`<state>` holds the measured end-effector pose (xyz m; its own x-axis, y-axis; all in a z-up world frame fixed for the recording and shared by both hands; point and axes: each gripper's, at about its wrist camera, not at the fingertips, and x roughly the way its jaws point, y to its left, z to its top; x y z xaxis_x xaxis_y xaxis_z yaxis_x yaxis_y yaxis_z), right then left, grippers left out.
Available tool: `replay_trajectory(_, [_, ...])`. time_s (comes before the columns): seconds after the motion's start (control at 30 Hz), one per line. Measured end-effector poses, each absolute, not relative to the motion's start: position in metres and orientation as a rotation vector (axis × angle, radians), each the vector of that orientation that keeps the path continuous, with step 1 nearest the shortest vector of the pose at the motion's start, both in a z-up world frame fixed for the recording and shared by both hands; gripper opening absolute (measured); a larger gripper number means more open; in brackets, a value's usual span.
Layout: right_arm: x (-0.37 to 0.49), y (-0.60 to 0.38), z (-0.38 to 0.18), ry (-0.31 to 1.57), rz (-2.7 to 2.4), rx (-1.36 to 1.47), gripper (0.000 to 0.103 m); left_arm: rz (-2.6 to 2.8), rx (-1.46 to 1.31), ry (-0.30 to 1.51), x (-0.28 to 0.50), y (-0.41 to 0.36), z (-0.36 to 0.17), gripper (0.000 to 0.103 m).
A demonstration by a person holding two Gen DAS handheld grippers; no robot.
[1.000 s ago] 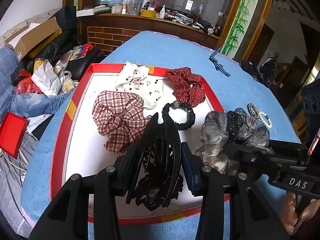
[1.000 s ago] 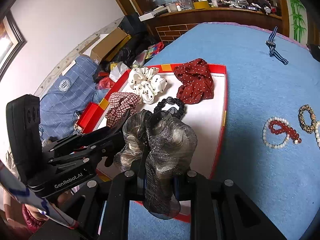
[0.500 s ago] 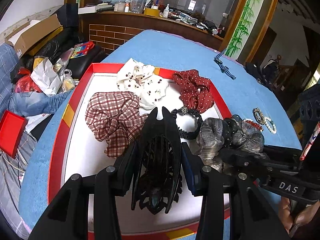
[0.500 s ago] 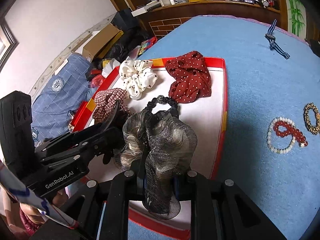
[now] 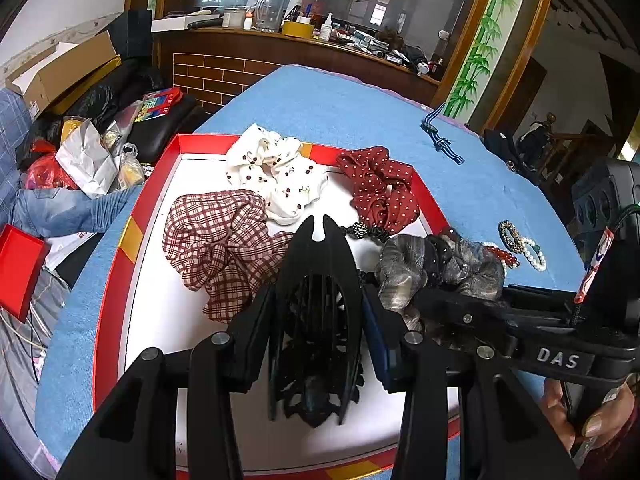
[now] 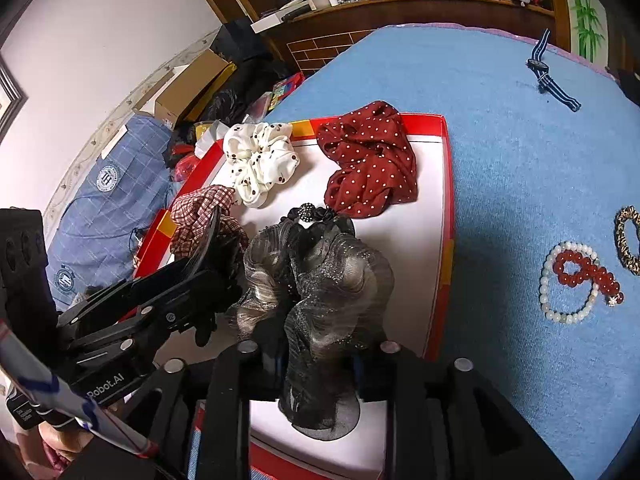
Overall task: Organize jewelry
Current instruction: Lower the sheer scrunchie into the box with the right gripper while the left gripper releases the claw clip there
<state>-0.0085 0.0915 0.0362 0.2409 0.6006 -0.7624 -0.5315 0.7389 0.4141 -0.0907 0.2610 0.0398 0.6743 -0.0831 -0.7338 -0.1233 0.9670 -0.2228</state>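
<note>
A red-rimmed white tray [image 5: 156, 312] [image 6: 447, 184] lies on the blue table. In it lie a plaid scrunchie [image 5: 218, 240] [image 6: 196, 208], a white dotted scrunchie [image 5: 276, 172] [image 6: 258, 160], a red dotted scrunchie [image 5: 380, 190] [image 6: 368, 164] and a black beaded hair tie [image 5: 360, 231] [image 6: 308, 213]. My left gripper [image 5: 320, 312] is shut on a black claw hair clip [image 5: 316, 320] above the tray's near half. My right gripper [image 6: 316, 360] is shut on a grey shimmering scrunchie [image 6: 320, 280] [image 5: 440, 268] above the tray's right side.
On the table to the right of the tray lie a red bead bracelet [image 6: 584, 272], a white pearl bracelet [image 6: 560, 308] and a leopard hair tie [image 6: 626, 240]. A striped watch [image 6: 548, 74] lies further back. Clutter and boxes [image 5: 68, 68] fill the floor on the left.
Both grippers have moved forward over the tray with their loads, so the tray's scrunchies appear nearer. Both grips are unchanged.
</note>
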Motion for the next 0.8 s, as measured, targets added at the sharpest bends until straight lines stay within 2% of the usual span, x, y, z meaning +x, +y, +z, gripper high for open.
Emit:
replay_trajectory(0.1, [-0.01, 0.089, 0.041, 1.068, 0.781, 0.077, 0.055, 0.017, -0.256, 0.823, -0.093, 0.258, 0.044, 0.042])
replay_trajectory(0.8, [-0.025, 0.04, 0.08, 0.979, 0.787, 0.178, 0.056, -0.002, -0.222, 0.775, -0.108, 0.234, 0.074, 0.042])
